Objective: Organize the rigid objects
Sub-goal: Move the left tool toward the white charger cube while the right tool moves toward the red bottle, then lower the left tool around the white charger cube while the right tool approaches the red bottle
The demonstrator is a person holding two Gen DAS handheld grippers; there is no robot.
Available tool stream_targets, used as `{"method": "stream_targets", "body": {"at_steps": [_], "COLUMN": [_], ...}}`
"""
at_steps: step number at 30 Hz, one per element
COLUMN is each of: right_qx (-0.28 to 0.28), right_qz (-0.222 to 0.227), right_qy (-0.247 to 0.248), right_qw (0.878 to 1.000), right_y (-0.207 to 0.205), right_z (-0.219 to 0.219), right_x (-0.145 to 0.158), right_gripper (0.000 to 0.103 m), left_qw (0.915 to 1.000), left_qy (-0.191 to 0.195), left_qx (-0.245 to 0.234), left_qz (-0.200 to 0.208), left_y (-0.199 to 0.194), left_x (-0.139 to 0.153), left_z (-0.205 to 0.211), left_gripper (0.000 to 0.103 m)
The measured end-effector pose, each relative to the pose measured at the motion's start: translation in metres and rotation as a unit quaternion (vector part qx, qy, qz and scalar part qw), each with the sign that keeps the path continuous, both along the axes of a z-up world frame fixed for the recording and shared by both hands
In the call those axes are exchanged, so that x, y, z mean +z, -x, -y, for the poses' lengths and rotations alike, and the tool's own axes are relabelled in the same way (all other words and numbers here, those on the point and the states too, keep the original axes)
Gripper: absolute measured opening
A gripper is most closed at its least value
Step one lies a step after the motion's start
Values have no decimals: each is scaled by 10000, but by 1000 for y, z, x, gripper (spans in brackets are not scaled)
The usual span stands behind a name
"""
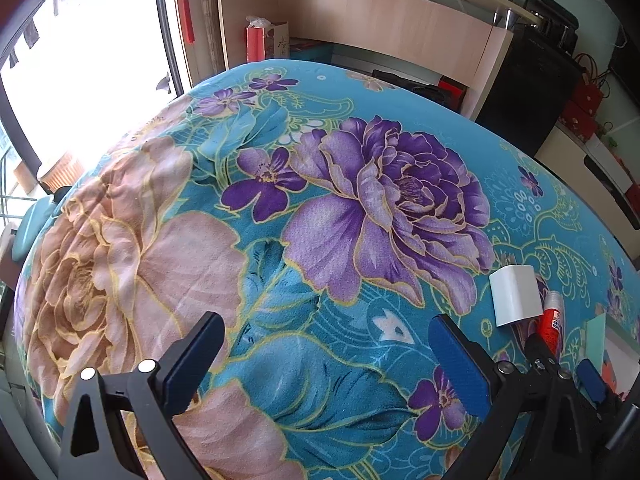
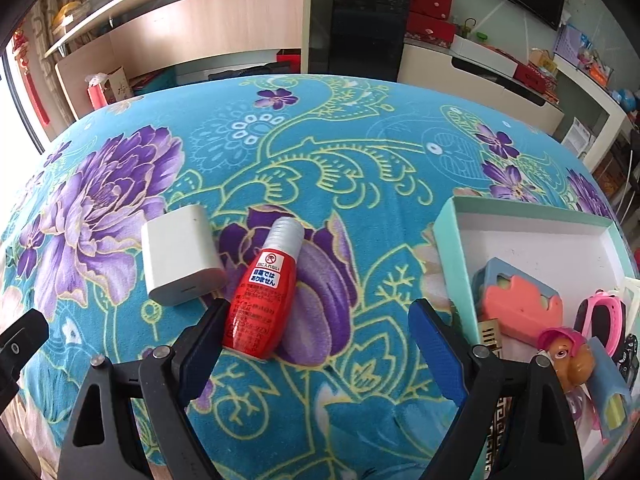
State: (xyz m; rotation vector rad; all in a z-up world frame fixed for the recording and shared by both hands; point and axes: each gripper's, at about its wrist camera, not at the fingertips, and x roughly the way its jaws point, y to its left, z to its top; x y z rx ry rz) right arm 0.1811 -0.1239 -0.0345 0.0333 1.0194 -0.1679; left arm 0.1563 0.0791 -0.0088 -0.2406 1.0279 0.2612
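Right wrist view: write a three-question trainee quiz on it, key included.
1. True or false: the right gripper is clamped on the red bottle.
2. Which lies outside the box? A) pink watch B) white charger C) toy pup figure
3. Fill in: the bottle's clear cap points ____ from the camera.

Key: 1. False: the jaws are open, and the bottle lies by the left finger. 2. B. 3. away.

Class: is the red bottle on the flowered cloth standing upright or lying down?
Lying down. The red bottle rests on its side on the cloth, cap pointing away.
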Motion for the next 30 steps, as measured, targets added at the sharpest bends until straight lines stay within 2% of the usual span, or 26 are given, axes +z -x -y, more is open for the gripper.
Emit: {"method": "stream_targets", "body": {"at_steps": [3, 10, 13, 16, 20, 30], "right_qx": [16, 371, 337, 307, 270, -146], "right_qz": [13, 146, 227, 286, 362, 661], "right_qy": [43, 552, 402, -32, -360, -133], "right_qw": [10000, 9977, 9984, 9991, 9983, 9976], "right_y": [0, 6, 10, 9, 9, 15], "right_z": [3, -5, 4, 16, 22, 45], "right_x": [2, 10, 18, 25, 32, 49], "right_gripper": [90, 90, 90, 90, 90, 90], "left_qw": [9999, 9982, 9969, 9961, 9951, 9939], "left_qy": [-44, 34, 56, 100, 406, 523], "left_qx": [-98, -548, -712, -794, -781, -871], "left_qz": [34, 243, 317, 365, 457, 433], "left_y": [-2, -14, -19, -22, -23, -33], "left_x": [1, 6, 8, 9, 11, 5], "left_z": [6, 30, 39, 44, 41, 51], "left_gripper": [103, 103, 103, 103, 103, 103]}}
